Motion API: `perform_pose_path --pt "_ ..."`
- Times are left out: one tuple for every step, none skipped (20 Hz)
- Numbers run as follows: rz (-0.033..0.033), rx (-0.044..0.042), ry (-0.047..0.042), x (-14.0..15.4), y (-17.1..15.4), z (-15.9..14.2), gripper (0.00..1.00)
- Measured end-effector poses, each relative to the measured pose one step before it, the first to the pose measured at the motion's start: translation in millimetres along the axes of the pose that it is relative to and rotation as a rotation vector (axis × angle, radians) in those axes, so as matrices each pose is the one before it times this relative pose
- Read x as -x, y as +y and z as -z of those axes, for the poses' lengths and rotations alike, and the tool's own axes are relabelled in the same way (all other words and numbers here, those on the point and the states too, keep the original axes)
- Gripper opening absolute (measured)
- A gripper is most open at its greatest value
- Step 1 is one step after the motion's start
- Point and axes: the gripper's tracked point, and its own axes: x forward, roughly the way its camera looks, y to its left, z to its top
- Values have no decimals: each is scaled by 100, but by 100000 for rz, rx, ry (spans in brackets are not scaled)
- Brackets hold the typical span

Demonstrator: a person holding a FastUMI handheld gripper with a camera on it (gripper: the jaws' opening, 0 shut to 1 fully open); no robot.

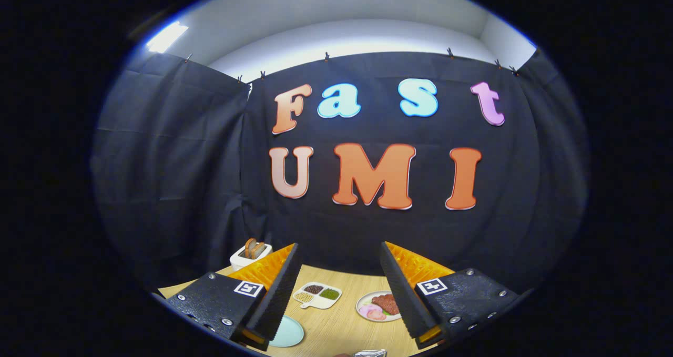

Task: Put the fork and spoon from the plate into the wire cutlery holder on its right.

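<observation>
My gripper is held high above a wooden table, its two orange-and-black fingers wide apart with nothing between them. Below the left finger lies a pale blue plate, partly covered by that finger. I cannot make out a fork or spoon on it. At the very near edge of the table a shiny metallic object peeks in, too cut off to identify.
Between and beyond the fingers sit a white divided dish with small heaps of food and a plate of meat. A white toaster with bread slices stands beyond the left finger against the black cloth wall.
</observation>
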Motion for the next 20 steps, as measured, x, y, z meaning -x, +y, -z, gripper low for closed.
perform_pose_path --pt "1007 825 -2939 -97 -87 -888 91" --pt "264 289 -2021 -129 126 -543 91" --pt "560 -410 -2029 -162 -38 -558 91" --pt "-169 -577 -2045 -87 79 -529 91" --pt "492 -593 -2645 -20 82 -747 92" --pt "100 -99 -2897 -64 -45 -696 92" --pt "865 367 -3126 -127 -231 -713 93" --pt "189 875 -2698 -23 8 -651 93" --pt "875 1100 -2842 -26 -133 -650 94" --pt "242 1017 -3282 -151 33 -705 94" --pt "678 988 -3029 -44 -27 -590 94" --pt "524 672 -2600 -95 7 -482 94" --pt "380 422 -486 34 67 99 94" --pt "689 -293 596 68 16 457 94" --pt "-101 -562 934 105 244 377 94" --pt "305 -371 983 41 69 368 94" --pt "-275 -111 863 -32 133 299 94" --pt "370 380 1134 44 -46 325 95" --pt "140 516 768 59 65 340 95" --pt "210 587 682 18 129 135 95"
